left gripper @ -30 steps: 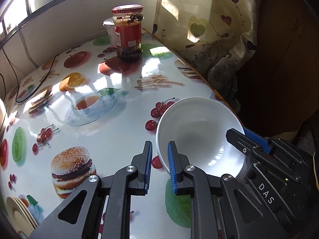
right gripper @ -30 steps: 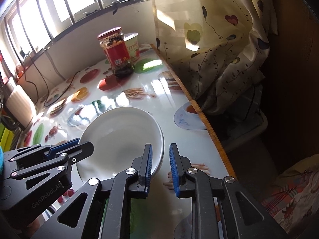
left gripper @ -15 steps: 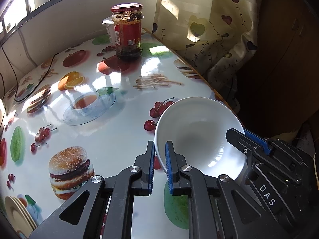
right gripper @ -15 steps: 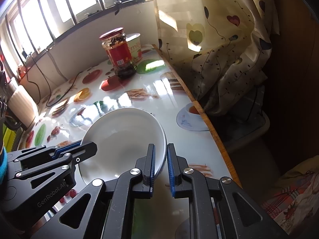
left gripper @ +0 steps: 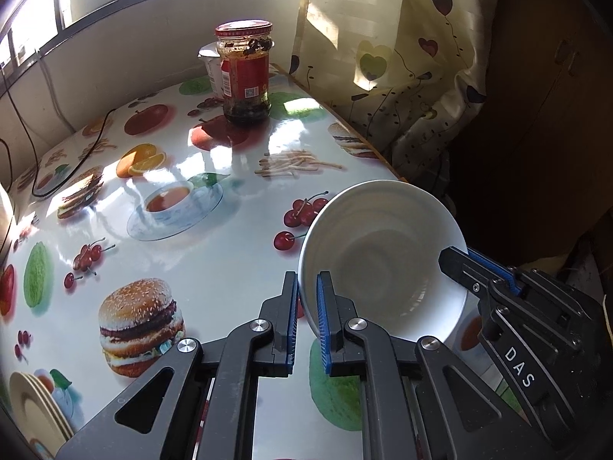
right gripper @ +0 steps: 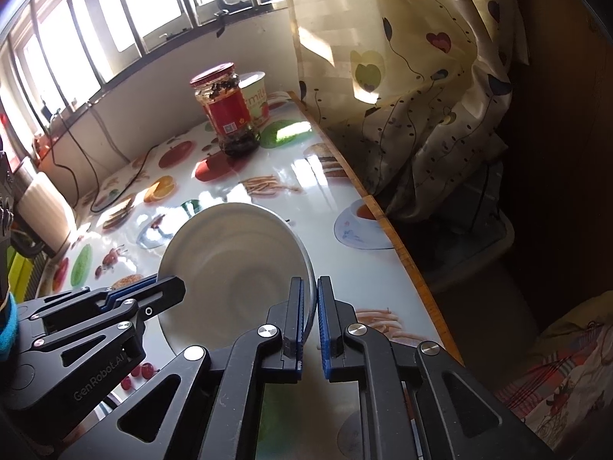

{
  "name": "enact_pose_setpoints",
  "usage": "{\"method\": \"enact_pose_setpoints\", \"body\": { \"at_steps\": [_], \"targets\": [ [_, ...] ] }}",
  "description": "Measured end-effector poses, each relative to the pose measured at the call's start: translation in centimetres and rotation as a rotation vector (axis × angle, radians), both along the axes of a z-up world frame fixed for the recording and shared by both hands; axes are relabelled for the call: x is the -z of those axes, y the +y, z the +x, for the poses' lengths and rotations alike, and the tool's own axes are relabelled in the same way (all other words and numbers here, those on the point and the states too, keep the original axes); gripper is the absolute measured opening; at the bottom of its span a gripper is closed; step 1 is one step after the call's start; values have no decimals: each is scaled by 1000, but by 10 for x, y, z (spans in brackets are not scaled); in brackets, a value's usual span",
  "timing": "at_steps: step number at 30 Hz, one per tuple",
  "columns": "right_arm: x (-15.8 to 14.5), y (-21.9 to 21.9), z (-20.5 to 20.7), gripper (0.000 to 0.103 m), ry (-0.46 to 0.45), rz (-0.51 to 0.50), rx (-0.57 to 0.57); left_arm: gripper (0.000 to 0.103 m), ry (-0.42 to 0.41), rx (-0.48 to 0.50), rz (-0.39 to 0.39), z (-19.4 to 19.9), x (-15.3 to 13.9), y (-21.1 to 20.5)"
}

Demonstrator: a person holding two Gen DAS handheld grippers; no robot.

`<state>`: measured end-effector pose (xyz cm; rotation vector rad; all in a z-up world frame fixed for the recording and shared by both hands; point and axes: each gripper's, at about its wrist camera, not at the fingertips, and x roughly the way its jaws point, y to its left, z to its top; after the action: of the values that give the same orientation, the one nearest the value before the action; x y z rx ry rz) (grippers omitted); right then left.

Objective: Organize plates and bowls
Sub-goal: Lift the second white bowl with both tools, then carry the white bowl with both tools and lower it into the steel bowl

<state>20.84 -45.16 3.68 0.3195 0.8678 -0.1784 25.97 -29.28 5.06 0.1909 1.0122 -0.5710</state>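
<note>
Now | both grippers' jaws pinch bowl rims | apparently near table edge

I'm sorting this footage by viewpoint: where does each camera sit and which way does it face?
Left wrist: sits on the left claw, facing along its fingers over the printed table toward the window; its fingers straddle the white bowl rim, with the right claw at the far rim.
Right wrist: sits on the right claw, facing the same way from the table's curtain side, pinching the opposite rim; the left claw shows.
Shared: bowl, red-lidded jar, curtain, both claws.
</note>
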Motion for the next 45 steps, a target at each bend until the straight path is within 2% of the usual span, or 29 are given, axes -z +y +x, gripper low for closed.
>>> {"method": "enact_pose_setpoints", "body": {
  "at_steps": [20,45],
  "targets": [
    [-35,30,-39,8,-59,-8,-3,10,-59,-7,-56,-35,-34,35],
    [-75,101,-86,9,-125,-47,-70,10,-114,-66,-124,-80,-64,114]
  ]
}}
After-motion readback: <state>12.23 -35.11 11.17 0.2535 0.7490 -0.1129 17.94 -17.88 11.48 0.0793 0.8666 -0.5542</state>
